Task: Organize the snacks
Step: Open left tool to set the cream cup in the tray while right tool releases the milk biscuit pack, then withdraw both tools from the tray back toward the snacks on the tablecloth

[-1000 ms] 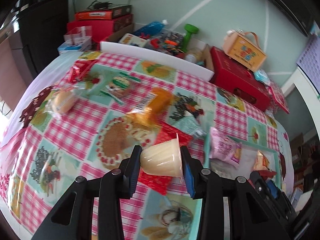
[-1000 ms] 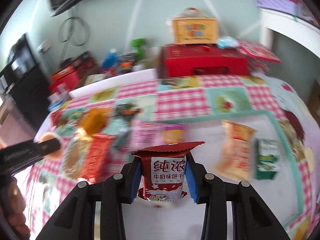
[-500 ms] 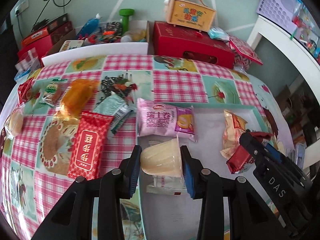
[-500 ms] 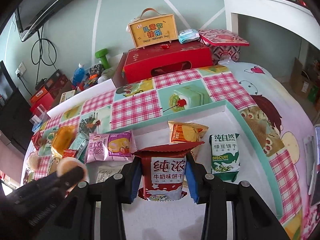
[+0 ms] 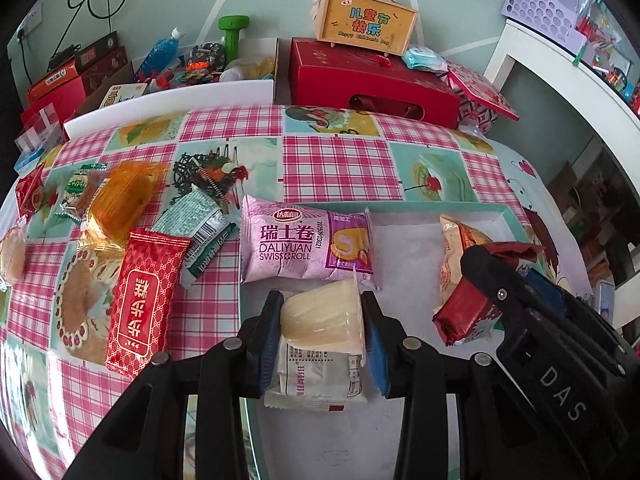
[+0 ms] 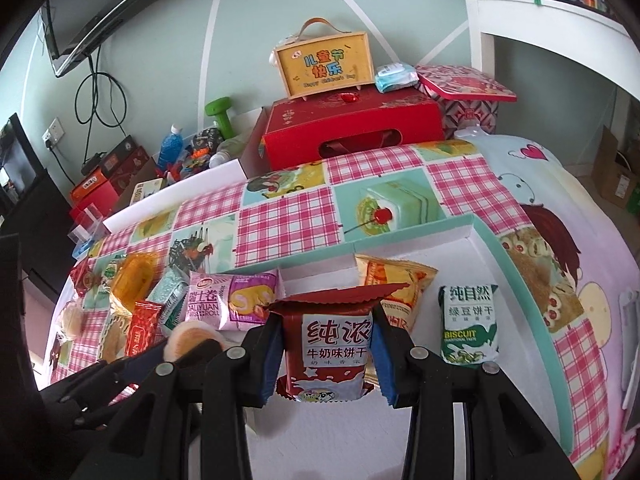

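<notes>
My left gripper (image 5: 322, 314) is shut on a pale yellow jelly cup (image 5: 320, 320), held just above a white packet (image 5: 316, 376) in the white tray (image 5: 404, 210) with a teal rim. A pink Swiss roll packet (image 5: 308, 244) lies over the tray's left edge. My right gripper (image 6: 328, 344) is shut on a red-and-white milk biscuit packet (image 6: 332, 348), over the tray's middle. An orange packet (image 6: 394, 280) and a green biscuit packet (image 6: 470, 324) lie in the tray behind and to the right of it.
Loose snacks lie on the checked tablecloth left of the tray: a red packet (image 5: 146, 300), a green-silver packet (image 5: 196, 228) and an orange packet (image 5: 120, 204). Behind the table stand a red gift box (image 5: 372, 80), a yellow handled box (image 5: 366, 20) and a green dumbbell (image 5: 234, 32).
My left gripper has carried the jelly cup rightward from over the tablecloth to over the tray and come lower. The right gripper shifted slightly with its packet, then held still.
</notes>
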A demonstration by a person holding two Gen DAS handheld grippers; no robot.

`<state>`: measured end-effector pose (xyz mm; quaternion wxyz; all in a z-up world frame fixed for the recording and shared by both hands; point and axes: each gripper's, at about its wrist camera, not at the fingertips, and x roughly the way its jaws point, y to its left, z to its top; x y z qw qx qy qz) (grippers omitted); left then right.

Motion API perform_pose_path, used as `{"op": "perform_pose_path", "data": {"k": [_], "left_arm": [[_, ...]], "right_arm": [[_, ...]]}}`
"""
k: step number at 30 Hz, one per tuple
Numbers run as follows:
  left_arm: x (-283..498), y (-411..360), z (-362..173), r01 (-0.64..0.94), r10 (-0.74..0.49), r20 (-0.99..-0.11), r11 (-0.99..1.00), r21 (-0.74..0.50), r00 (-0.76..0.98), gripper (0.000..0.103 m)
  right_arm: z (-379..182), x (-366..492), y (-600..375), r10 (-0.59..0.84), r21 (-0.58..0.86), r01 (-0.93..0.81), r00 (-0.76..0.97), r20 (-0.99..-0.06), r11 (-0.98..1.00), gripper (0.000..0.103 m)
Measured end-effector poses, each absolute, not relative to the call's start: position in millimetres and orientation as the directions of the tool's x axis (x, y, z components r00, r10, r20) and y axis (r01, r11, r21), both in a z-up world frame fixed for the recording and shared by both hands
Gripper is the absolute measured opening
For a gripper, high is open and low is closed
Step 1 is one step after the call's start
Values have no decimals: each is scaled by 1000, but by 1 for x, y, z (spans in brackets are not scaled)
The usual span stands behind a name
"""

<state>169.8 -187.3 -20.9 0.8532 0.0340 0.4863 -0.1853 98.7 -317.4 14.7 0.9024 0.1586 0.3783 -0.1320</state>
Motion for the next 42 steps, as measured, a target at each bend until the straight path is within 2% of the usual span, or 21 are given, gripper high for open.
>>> {"op": "perform_pose_path", "data": {"k": [13,15,17,25,27,29,31,33,37,40,42], "left_arm": [[169,-195,-26,369,-264,-839,926,-82,477,41],[168,-196,-25,371,-254,-837,926,-66,484,51],[168,-197,-25,375,-246,-838,925,-54,486,57],[168,-193,-24,362,-224,-841,931,-36,493,60],[168,-193,-24,358,-216,-842,933,-29,495,68],[169,-191,-23,353,-212,-842,935,-28,496,69],[169,-190,-22,347,-209,-844,937,-30,494,69],[170,-189,-22,344,-208,-845,939,-30,493,70],[170,-188,-22,340,-210,-847,940,-38,488,70],[170,-187,-21,339,-210,-848,940,-38,486,70],[170,-186,-21,334,-206,-849,942,-37,487,70]], "right_arm": [[7,104,-321,-102,199,357,670,-736,913,42],[6,104,-321,-103,197,359,667,-738,912,42],[5,104,-321,-104,194,359,663,-742,913,42],[5,105,-321,-103,195,363,658,-746,911,43],[5,105,-320,-102,194,362,658,-746,912,43],[5,105,-321,-103,195,364,658,-746,911,43],[3,106,-322,-102,200,369,656,-748,908,48],[3,105,-323,-101,205,373,655,-749,905,61],[4,104,-324,-110,199,378,656,-747,904,62],[4,104,-324,-108,201,379,655,-748,903,66],[3,104,-325,-113,198,383,653,-749,902,73]]}}
